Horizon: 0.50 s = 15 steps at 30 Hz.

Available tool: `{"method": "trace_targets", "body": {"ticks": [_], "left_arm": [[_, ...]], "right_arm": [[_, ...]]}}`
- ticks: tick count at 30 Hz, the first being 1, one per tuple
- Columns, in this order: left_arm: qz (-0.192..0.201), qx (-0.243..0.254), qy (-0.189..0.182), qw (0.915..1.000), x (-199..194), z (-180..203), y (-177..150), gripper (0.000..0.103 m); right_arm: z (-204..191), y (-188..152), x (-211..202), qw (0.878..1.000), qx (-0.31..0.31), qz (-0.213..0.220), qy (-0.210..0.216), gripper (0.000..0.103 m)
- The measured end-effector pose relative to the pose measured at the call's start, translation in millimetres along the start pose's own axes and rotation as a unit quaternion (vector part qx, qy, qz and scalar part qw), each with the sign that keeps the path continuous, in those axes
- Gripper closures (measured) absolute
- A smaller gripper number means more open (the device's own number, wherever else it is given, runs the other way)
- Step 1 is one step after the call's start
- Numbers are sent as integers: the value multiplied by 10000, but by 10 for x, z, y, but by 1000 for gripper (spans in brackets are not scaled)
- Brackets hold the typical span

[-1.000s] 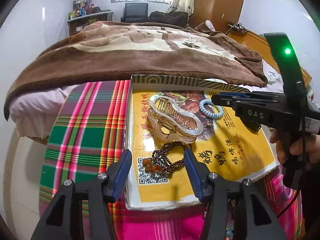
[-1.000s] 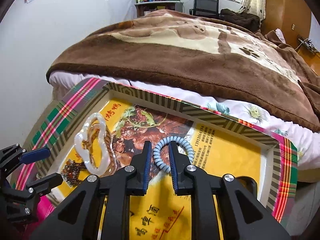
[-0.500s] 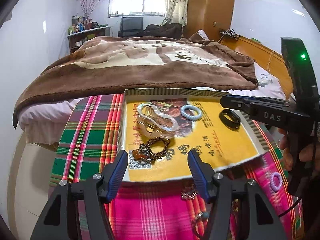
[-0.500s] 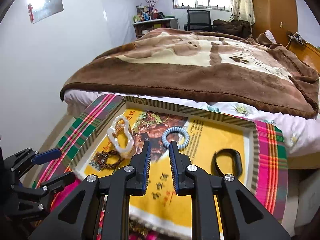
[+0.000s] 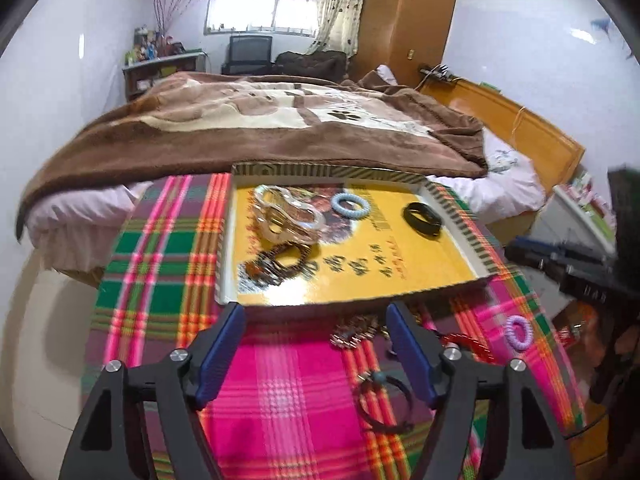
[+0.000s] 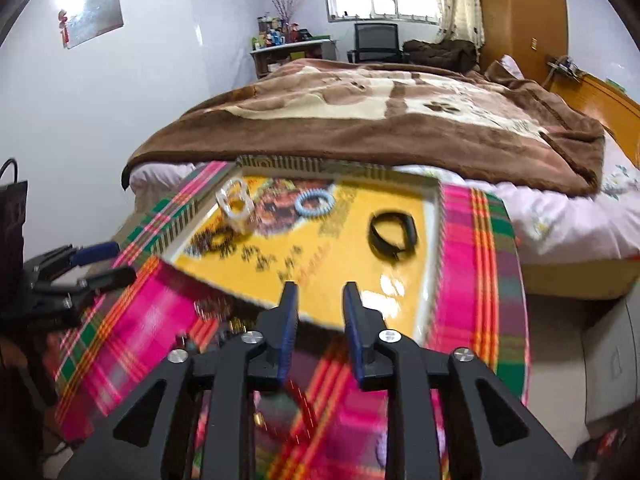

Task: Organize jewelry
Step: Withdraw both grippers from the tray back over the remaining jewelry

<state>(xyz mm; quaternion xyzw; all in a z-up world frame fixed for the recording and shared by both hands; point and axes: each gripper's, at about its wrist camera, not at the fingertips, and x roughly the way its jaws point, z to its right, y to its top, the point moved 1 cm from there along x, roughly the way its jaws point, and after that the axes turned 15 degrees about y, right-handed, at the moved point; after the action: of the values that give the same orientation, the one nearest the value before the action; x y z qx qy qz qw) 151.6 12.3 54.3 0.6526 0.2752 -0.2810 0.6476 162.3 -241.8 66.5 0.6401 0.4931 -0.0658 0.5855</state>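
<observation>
A yellow tray point(image 5: 440, 272) on the plaid cloth holds a clear hair claw point(image 5: 288, 220), a blue coil hair tie point(image 5: 345, 203), a black band point(image 5: 422, 220) and a dark bead bracelet point(image 5: 280, 264). On the cloth in front of it lie a silver chain point(image 5: 354, 330), a red coil point(image 5: 464, 344), a purple coil tie point(image 5: 518, 330) and a dark bracelet point(image 5: 384, 400). My left gripper point(image 5: 315, 312) hovers before the tray's near edge, its jaws opening with nothing between them. My right gripper point(image 6: 320, 288) hangs over the tray's point(image 6: 344, 272) near edge, its jaws opening and also empty.
A bed with a brown blanket point(image 5: 260, 132) sits just behind the table. A white wall is on the left and a wooden headboard point(image 5: 520, 128) on the right. In the right wrist view, the left gripper point(image 6: 104, 262) shows at the left edge.
Both grippers drew back from the tray toward the near side of the cloth, and their jaws widened. The bead bracelet and the blue hair tie stay in the tray.
</observation>
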Motion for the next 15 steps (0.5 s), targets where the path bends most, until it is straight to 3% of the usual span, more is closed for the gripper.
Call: {"method": "trace_targets", "body": {"ticks": [2,6,15], "left_arm": [[-15,-49,-77,10000,-19,-17,-52,27],[-87,-144,-122,9998,-36,-43,-146,26],[-300,-294,-28,9991,7,-182,-332,26]], "right_arm": [[-6,-118,-46,10000,-21,-67,-32,68],[-38,-340,-47,9997,-95,-241,-46,68],[-97,-609,286,9969,-137,-692,344,68]]}}
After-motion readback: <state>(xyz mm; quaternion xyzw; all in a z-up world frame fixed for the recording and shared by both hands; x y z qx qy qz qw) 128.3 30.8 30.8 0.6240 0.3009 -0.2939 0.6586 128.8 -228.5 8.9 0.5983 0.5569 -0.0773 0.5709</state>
